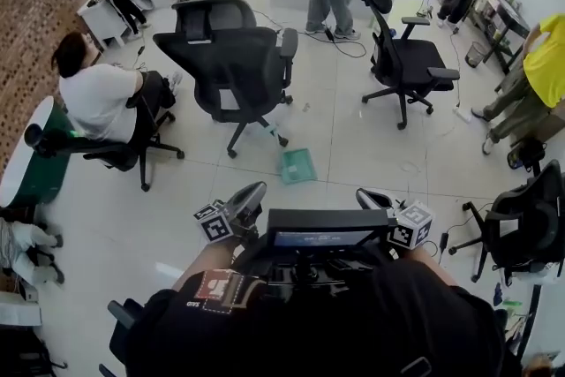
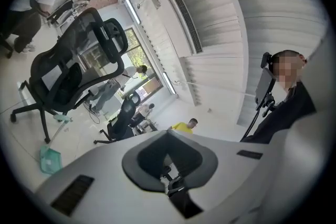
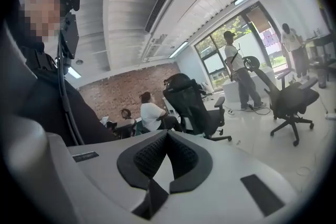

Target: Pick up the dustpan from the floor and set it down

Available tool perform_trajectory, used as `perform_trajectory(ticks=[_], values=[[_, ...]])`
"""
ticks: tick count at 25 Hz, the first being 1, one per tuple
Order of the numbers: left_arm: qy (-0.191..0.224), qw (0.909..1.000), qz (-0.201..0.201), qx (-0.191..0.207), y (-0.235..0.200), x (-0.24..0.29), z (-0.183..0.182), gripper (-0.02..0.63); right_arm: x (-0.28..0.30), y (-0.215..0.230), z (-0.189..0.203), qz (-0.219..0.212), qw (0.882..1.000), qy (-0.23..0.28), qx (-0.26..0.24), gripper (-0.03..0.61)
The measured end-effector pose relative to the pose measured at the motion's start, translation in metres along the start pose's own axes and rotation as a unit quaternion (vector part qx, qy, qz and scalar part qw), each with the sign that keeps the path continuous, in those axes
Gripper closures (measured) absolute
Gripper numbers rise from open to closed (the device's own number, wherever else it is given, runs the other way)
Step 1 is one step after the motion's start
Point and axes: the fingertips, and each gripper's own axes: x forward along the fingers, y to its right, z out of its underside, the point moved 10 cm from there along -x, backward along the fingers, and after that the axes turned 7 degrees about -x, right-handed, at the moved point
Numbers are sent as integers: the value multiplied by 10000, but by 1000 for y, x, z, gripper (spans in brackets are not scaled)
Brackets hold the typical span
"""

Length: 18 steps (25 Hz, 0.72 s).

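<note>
1. The teal dustpan point(image 1: 298, 165) lies flat on the pale floor point(image 1: 371, 146) ahead of me, just on the near side of the big black office chair point(image 1: 231, 66) and well apart from both my grippers.
2. My left gripper point(image 1: 250, 197) is held up near my chest, jaws pressed together with nothing between them.
3. My right gripper point(image 1: 371, 197) is likewise closed and empty, its pads meeting at the tips.
4. I judge this to be the approach: the pan is not yet picked up.
5. Next I must reach forward and down, part one pair of jaws, and close them on the pan's handle, which seems to point toward the chair's base.
</note>
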Motion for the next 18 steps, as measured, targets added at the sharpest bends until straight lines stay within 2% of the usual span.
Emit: perform_trajectory(ticks=[4, 7, 12, 15, 18], values=[[-532, 9983, 231, 74, -57, 20, -82, 604, 67, 13, -42, 400, 9991, 7, -105, 569], [-692, 9972, 291, 17, -95, 44, -120, 604, 99, 31, -69, 612, 9980, 51, -178, 569], [-859, 9960, 218, -84, -146, 101, -133, 604, 119, 98, -77, 789, 9967, 24, -173, 569], [-906, 9959, 22, 23, -171, 141, -130, 604, 125, 156, -79, 696, 9973, 51, -236, 569], [-763, 9967, -241, 133, -187, 187, -129, 604, 126, 222, -93, 481, 9981, 98, -382, 569]])
